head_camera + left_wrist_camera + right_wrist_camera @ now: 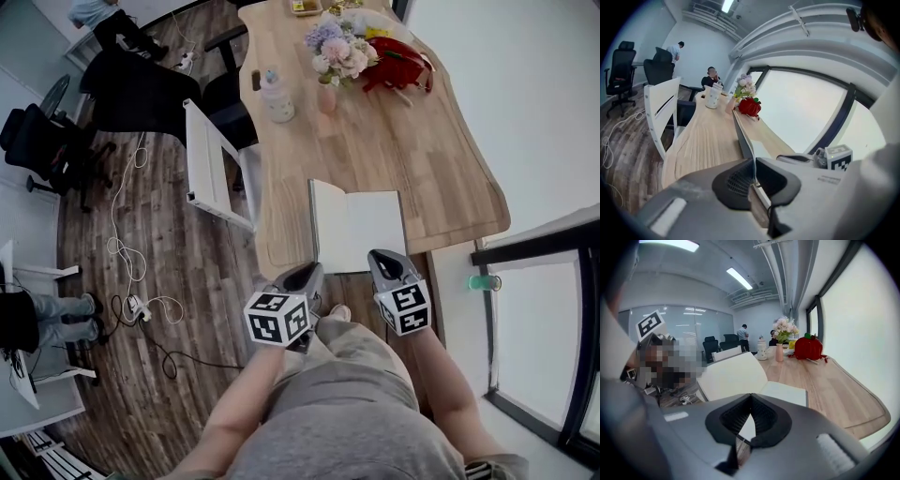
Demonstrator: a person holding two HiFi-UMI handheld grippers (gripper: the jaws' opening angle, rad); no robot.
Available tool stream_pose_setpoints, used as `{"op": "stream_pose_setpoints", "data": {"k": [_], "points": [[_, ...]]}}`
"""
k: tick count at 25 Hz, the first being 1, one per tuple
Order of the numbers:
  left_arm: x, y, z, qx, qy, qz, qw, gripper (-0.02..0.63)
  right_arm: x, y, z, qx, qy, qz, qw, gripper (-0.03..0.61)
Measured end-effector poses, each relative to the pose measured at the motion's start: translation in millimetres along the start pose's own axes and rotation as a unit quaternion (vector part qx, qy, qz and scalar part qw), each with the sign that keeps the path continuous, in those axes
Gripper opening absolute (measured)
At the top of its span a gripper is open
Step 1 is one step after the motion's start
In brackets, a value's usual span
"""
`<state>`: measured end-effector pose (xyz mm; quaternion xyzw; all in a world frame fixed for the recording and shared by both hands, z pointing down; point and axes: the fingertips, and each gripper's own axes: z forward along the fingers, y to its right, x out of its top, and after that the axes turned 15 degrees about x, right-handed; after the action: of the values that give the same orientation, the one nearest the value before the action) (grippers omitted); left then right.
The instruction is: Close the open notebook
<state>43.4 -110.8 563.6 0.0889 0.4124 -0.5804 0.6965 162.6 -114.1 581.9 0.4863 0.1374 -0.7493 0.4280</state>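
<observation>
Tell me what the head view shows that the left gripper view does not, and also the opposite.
Only the head view: the whole notebook from above, the person's grey shorts, and another person's jeans at the left edge.
Only the left gripper view: the left claw shut on the edge of the raised cover, and a ceiling light.
Both: the wooden table, the white chair, the flowers and the red bag.

Wooden table point(441, 159), open notebook point(361, 225) near edge, flower vase point(335, 56), red bag point(398, 64), white jar point(277, 98)
</observation>
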Motion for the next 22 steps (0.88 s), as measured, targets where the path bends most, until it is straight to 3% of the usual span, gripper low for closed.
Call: {"op": "stream_pose_setpoints", "data": {"k": [5, 11, 22], "points": [[15, 16, 5, 0.006, -0.004, 0.074, 0.9973, 0.028, 2, 7, -21, -0.026, 0.015, 0.011, 0.999, 0.0], [27, 35, 13, -0.002, -0.008, 0.134, 0.9909, 0.028, 2, 17, -44, -0.056, 0.028, 0.023, 0.998, 0.0], [27, 81, 26, -0.038, -0.018, 0.203, 0.9783, 0.028, 4, 30, -77, -0.098, 0.053, 0.037, 0.993, 0.0]]}}
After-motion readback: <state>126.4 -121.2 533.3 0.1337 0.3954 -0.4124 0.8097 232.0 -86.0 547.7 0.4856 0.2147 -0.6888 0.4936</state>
